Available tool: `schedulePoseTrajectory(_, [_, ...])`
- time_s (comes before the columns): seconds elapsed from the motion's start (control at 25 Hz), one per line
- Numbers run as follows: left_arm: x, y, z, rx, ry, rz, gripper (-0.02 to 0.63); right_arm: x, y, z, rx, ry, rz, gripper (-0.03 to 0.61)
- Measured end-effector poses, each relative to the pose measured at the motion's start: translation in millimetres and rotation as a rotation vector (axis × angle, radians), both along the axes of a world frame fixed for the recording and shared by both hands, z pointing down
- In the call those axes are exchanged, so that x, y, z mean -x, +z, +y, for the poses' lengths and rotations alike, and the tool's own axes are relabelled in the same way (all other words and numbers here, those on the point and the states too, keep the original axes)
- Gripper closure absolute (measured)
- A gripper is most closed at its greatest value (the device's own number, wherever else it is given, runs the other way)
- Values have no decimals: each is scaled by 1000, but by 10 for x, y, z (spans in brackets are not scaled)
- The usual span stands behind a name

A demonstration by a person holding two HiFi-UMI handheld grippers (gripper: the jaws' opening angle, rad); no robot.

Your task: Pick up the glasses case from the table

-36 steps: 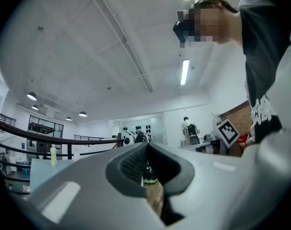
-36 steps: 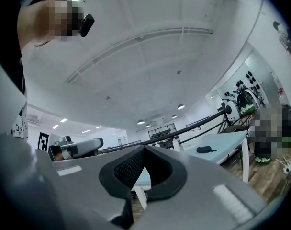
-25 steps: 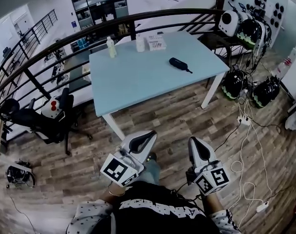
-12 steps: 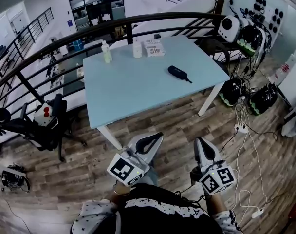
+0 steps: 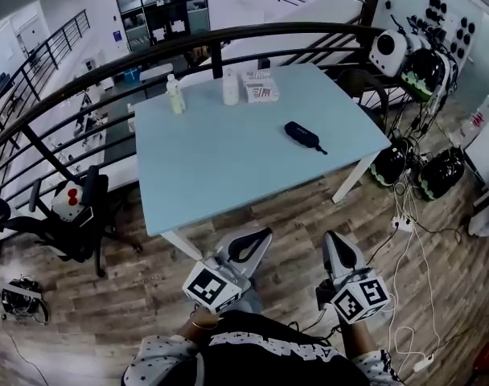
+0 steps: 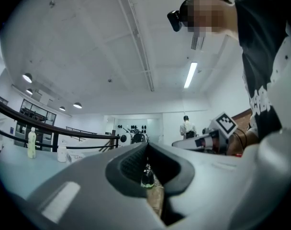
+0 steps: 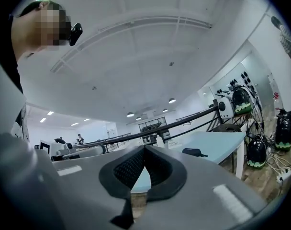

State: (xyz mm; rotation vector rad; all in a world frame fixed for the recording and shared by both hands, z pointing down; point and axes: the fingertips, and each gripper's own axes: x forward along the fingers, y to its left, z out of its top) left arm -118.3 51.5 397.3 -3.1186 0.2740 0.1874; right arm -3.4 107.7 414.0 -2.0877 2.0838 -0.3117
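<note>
The dark glasses case (image 5: pixel 302 134) lies on the right part of the light blue table (image 5: pixel 212 167); it also shows small and far off as the glasses case (image 7: pixel 193 152) in the right gripper view. My left gripper (image 5: pixel 263 234) is held over the wooden floor just short of the table's near edge, jaws shut on nothing. Beside it my right gripper (image 5: pixel 331 236) is shut and empty too. In the gripper views, the left gripper (image 6: pixel 146 145) and right gripper (image 7: pixel 145 148) both show their pads meeting at the tip. The case is well ahead of both.
At the table's far edge stand a greenish bottle (image 5: pixel 174 95), a white bottle (image 5: pixel 231 87) and a printed box (image 5: pixel 260 87). A dark railing (image 5: pixel 108 75) curves behind the table. An office chair (image 5: pixel 67 215) is left; helmets and cables (image 5: pixel 405 163) lie right.
The table's near edge has come closer to both grippers in the head view. Both grippers stay shut and side by side.
</note>
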Motion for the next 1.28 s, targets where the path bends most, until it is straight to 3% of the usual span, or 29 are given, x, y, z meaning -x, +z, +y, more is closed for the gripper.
schedulePoseTrajectory(0.2, [-97, 68, -485, 23, -5, -10, 614, -84, -14, -487, 19, -8, -2, 572])
schedulePoseTrajectory(0.6, [-491, -212, -1337, -6, 36, 25, 614, -481, -237, -1243, 20, 36, 33, 572])
schedulePoseTrajectory(0.76, [-638, -187, -1611, -25, 78, 37, 614, -612, -246, -1519, 11, 50, -10, 572])
schedulePoseTrajectory(0.88, [-701, -234, -1791, 4, 92, 54, 614, -699, -248, -1700, 4, 62, -45, 572])
schedulePoseTrajectory(1.28, [-664, -125, -2330, -9, 42, 9, 614, -792, -156, -2196, 25, 37, -61, 572])
